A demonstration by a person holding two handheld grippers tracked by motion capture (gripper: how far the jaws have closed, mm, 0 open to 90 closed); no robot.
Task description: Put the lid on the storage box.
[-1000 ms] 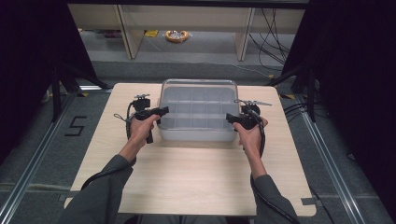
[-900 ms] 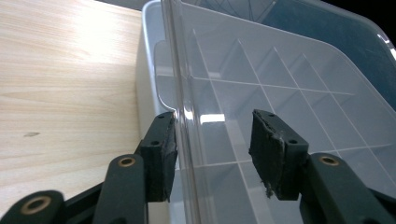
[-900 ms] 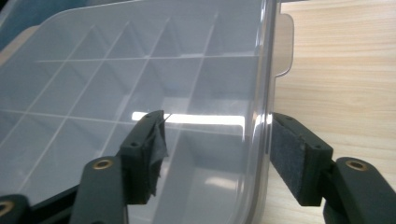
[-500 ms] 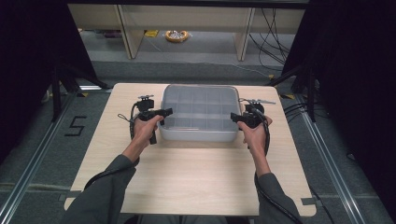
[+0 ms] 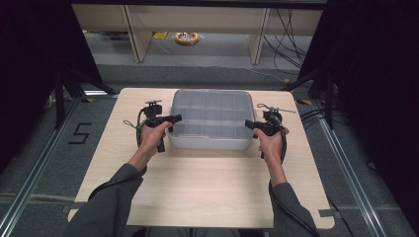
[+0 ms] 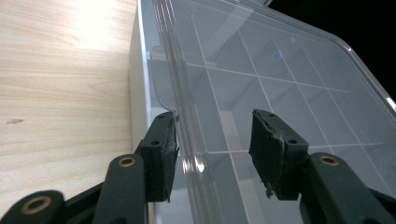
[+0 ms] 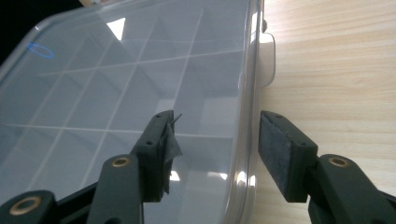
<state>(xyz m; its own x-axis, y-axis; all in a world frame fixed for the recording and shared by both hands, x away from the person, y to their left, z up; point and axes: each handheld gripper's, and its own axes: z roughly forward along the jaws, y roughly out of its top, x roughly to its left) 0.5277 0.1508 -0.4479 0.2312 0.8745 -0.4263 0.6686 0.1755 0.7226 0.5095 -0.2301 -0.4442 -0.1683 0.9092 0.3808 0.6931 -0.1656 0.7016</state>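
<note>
While both hand-held grippers gape astride lid (image 6: 261,88) rims | box (image 5: 210,121) contents unclear

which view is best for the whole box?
High view: the box shows whole on the table, all four edges and the divider grid, with the left gripper and right gripper at its ends. The left gripper view has one lid edge between open jaws; the right gripper view has the opposite edge, same way.
</note>
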